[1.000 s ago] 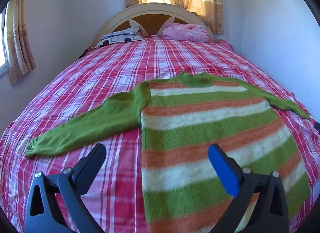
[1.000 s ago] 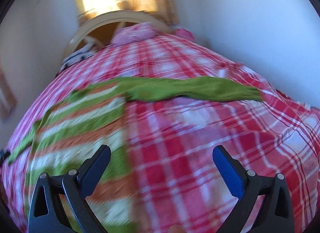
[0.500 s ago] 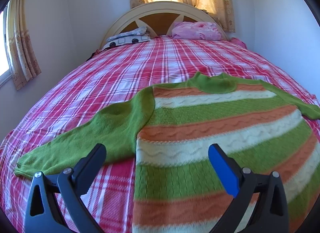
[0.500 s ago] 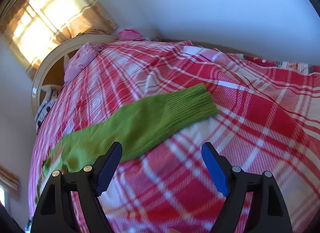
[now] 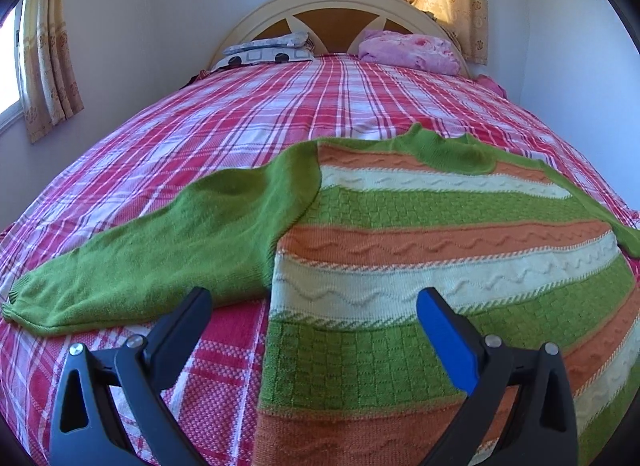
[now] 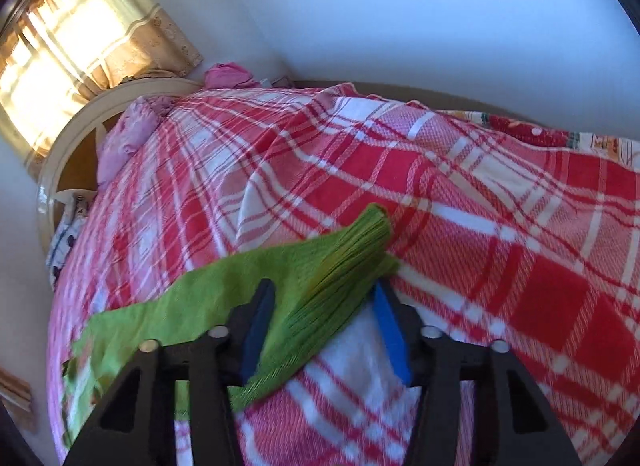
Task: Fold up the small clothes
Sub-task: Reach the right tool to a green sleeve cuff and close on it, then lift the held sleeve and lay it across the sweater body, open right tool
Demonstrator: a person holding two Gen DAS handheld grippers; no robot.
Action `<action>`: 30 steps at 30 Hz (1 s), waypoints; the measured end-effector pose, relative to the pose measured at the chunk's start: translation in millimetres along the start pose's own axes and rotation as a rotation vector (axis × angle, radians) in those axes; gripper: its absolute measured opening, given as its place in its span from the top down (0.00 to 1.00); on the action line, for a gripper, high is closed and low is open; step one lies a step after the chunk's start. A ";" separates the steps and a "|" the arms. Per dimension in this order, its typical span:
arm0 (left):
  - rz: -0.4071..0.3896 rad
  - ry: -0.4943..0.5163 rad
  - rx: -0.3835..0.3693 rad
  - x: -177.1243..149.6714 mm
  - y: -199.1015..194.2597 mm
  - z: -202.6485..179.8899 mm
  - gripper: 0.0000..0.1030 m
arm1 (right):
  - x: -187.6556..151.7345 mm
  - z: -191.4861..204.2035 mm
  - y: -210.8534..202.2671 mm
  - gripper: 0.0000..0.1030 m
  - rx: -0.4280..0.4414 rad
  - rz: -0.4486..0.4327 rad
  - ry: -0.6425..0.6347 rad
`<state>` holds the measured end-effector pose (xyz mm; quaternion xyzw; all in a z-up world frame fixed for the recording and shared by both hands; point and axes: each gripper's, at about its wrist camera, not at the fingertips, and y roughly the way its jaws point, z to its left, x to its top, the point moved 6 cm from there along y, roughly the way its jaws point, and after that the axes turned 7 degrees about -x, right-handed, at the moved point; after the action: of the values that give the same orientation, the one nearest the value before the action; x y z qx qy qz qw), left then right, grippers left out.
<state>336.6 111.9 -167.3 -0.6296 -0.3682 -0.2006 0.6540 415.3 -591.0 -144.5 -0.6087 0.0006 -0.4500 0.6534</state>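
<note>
Green sleeve cuff between the closing right gripper's jaws, left gripper wide open, empty

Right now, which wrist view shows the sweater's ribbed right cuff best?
The right wrist view: the ribbed cuff sits bunched between the right gripper fingers, whose jaws have just been closing on it. The left wrist view shows the striped sweater body and the other sleeve, but this cuff is out of frame.

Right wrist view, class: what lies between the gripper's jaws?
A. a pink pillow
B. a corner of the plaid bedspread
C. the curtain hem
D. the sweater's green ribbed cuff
D: the green ribbed cuff runs between the right gripper jaws, which have just been closing around it.
</note>
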 end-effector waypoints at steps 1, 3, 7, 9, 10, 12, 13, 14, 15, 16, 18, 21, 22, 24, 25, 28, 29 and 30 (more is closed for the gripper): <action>0.002 -0.005 -0.004 -0.7 0.4 0.2 0.00 | 1.9 0.4 3.0 0.72 -0.010 0.000 -0.008; 0.000 -0.011 -0.012 -1.7 -0.3 1.3 0.00 | 5.0 1.6 6.0 0.87 -0.013 0.004 -0.019; -0.009 -0.012 -0.026 -2.1 -2.6 0.8 0.00 | 7.9 13.4 -7.4 0.91 0.030 -0.016 -0.047; -0.015 -0.018 -0.032 -1.9 -4.7 1.6 0.00 | 9.7 26.6 -21.1 0.91 0.052 -0.045 -0.081; -0.019 -0.022 -0.039 -1.5 -5.9 1.9 0.00 | 10.7 33.1 -26.4 0.91 0.061 -0.055 -0.092; -0.024 -0.029 -0.050 -1.5 -7.9 2.7 0.00 | 12.7 47.2 -38.3 0.91 0.081 -0.073 -0.117; -0.026 -0.031 -0.055 -1.4 -9.3 2.8 0.00 | 13.8 56.9 -45.4 0.91 0.092 -0.086 -0.136; -0.029 -0.034 -0.063 -1.3 -11.4 3.3 0.00 | 14.6 65.0 -51.1 0.91 0.101 -0.096 -0.149; -0.033 -0.037 -0.067 -0.9 -13.1 3.7 0.00 | 15.5 74.1 -57.9 0.91 0.114 -0.106 -0.161; -0.038 -0.041 -0.072 -0.6 -15.0 4.6 0.00 | 16.4 84.3 -64.8 0.91 0.129 -0.115 -0.174; -0.046 -0.049 -0.079 -0.9 -18.8 6.7 0.00 | 17.4 107.2 -78.5 0.91 0.157 -0.132 -0.205; -0.059 -0.063 -0.084 -1.3 -23.2 11.7 0.00 | 16.9 141.2 -97.5 0.91 0.197 -0.154 -0.250; -0.063 -0.068 -0.083 -1.9 -24.5 13.7 0.00 | 16.5 149.5 -102.1 0.91 0.207 -0.160 -0.261; -0.071 -0.083 -0.085 -4.3 -26.8 19.0 0.00 | 13.5 175.6 -117.1 0.91 0.240 -0.176 -0.292; -0.072 -0.090 -0.087 -5.4 -27.2 20.6 0.00 | 11.9 186.0 -123.0 0.91 0.252 -0.181 -0.306; -0.069 -0.122 -0.100 -9.9 -27.4 27.1 0.00 | 4.9 222.3 -145.0 0.92 0.294 -0.196 -0.356; -0.067 -0.131 -0.105 -11.2 -26.7 29.0 0.00 | 3.3 230.3 -149.5 0.92 0.304 -0.199 -0.368; -0.066 -0.137 -0.107 -13.1 -26.8 30.4 0.00 | 0.5 241.5 -156.5 0.92 0.319 -0.202 -0.384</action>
<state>301.7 135.4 -160.8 -0.6636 -0.4210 -0.1979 0.5858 456.1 -376.4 42.9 -0.5693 -0.2549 -0.3839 0.6808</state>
